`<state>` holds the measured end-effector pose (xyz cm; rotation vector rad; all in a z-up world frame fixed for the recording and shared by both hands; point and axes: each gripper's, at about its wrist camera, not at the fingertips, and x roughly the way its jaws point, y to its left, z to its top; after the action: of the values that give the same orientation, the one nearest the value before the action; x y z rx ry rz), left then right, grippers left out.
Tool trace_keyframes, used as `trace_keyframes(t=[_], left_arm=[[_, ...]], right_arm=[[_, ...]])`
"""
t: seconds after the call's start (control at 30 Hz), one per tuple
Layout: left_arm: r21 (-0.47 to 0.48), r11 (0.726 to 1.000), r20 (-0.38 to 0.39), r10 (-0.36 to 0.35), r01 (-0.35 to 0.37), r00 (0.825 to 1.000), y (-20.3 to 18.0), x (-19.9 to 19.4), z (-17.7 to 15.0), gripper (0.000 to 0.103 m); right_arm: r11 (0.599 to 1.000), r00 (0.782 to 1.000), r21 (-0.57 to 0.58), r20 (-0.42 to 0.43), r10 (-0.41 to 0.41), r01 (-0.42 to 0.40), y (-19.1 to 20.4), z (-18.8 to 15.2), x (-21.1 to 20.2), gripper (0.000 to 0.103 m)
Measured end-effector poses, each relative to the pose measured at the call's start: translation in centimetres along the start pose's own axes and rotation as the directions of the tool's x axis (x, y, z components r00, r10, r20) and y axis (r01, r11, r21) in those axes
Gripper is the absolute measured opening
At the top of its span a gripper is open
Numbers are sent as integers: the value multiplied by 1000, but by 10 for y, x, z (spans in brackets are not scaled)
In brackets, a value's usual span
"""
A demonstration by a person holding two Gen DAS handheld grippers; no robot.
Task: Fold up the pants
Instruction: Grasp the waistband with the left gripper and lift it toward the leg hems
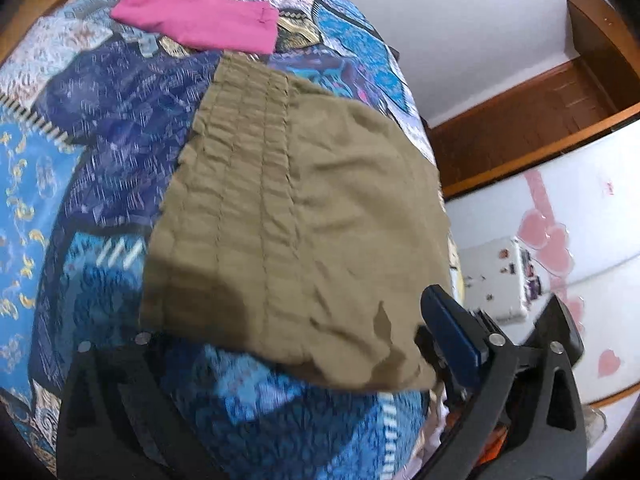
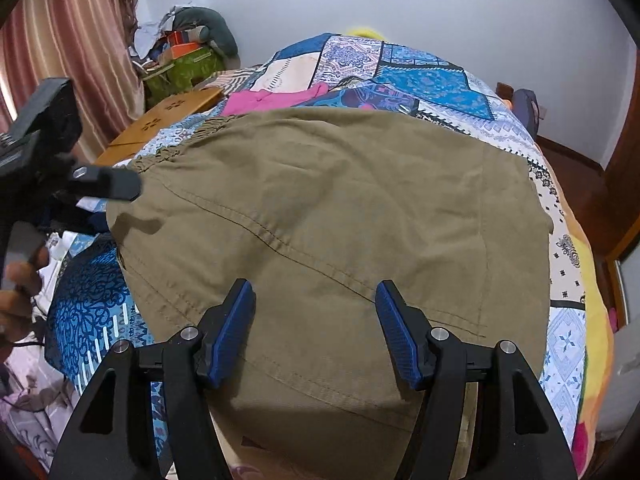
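The olive-brown pants point(image 2: 328, 240) lie spread flat on a bed covered by a blue patchwork quilt point(image 2: 432, 80), filling the middle of the right wrist view; their gathered elastic waistband point(image 1: 240, 168) runs from 12 towards 7 o'clock in the left wrist view. The right gripper point(image 2: 316, 332) hangs low over the near part of the pants at 6 o'clock, its two blue-padded fingers point(image 2: 234, 332) spread well apart with bare cloth between them and nothing gripped. The left gripper point(image 2: 100, 184) reaches in from 9 o'clock in the right wrist view, its dark tip at the pants' edge just below the waistband. In its own view only one blue pad point(image 1: 452, 336) shows clearly, at 4 o'clock, beside a lifted fold of the cloth; whether it pinches the pants I cannot tell. A folded pink garment point(image 1: 200, 16) lies on the quilt at 12 o'clock beyond the waistband.
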<state>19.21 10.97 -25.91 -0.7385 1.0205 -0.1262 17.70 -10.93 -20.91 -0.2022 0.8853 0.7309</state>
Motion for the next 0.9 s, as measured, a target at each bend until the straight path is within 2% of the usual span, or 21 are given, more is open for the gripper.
trace_keyframes(t=[0.03, 0.07, 0.1, 0.17, 0.27, 0.33, 0.43, 0.57, 0.63, 0.7, 0.77, 0.9], left_arm=[[12, 999, 12, 40, -40, 999, -3, 0, 2, 85], [30, 996, 22, 87, -88, 996, -4, 0, 5, 66], [58, 986, 41, 156, -159, 987, -9, 0, 7, 58], [92, 973, 68, 207, -213, 976, -17, 0, 5, 46], [155, 937, 150, 292, -314, 945, -35, -5, -4, 42], [194, 913, 195, 323, -359, 926, -42, -10, -9, 39], [262, 865, 266, 361, -428, 894, -53, -23, -21, 38], [335, 784, 365, 403, -522, 839, -67, -39, -35, 37], [355, 735, 423, 424, -577, 801, -70, -49, -45, 37], [348, 707, 466, 440, -616, 768, -70, -56, -50, 37], [333, 691, 494, 452, -642, 743, -71, -63, -50, 37], [330, 707, 490, 438, -625, 754, -74, -68, -41, 35]], right_arm=[[1000, 1000, 0, 3, 3, -3, 0, -1, -1, 60], [1000, 1000, 1, 5, 6, -6, 0, -1, -1, 60], [1000, 1000, 4, 6, 9, -9, -1, -1, -1, 60], [1000, 1000, 8, 3, 13, -13, -3, -1, -2, 60], [1000, 1000, 8, -19, 5, -5, -3, 2, -2, 61], [1000, 999, 7, -47, -6, 7, -1, 7, -4, 61], [1000, 1000, 0, -19, -9, 9, 4, 16, -11, 61], [1000, 1000, -8, 8, 9, -9, 14, 32, -8, 61], [999, 1000, -20, 2, 28, -28, 26, 40, 2, 61], [997, 997, -30, -34, 68, -69, 35, 44, 14, 61], [989, 985, -40, -101, 137, -142, 49, 42, 30, 61], [985, 984, -32, -71, 165, -168, 58, 37, 30, 61]])
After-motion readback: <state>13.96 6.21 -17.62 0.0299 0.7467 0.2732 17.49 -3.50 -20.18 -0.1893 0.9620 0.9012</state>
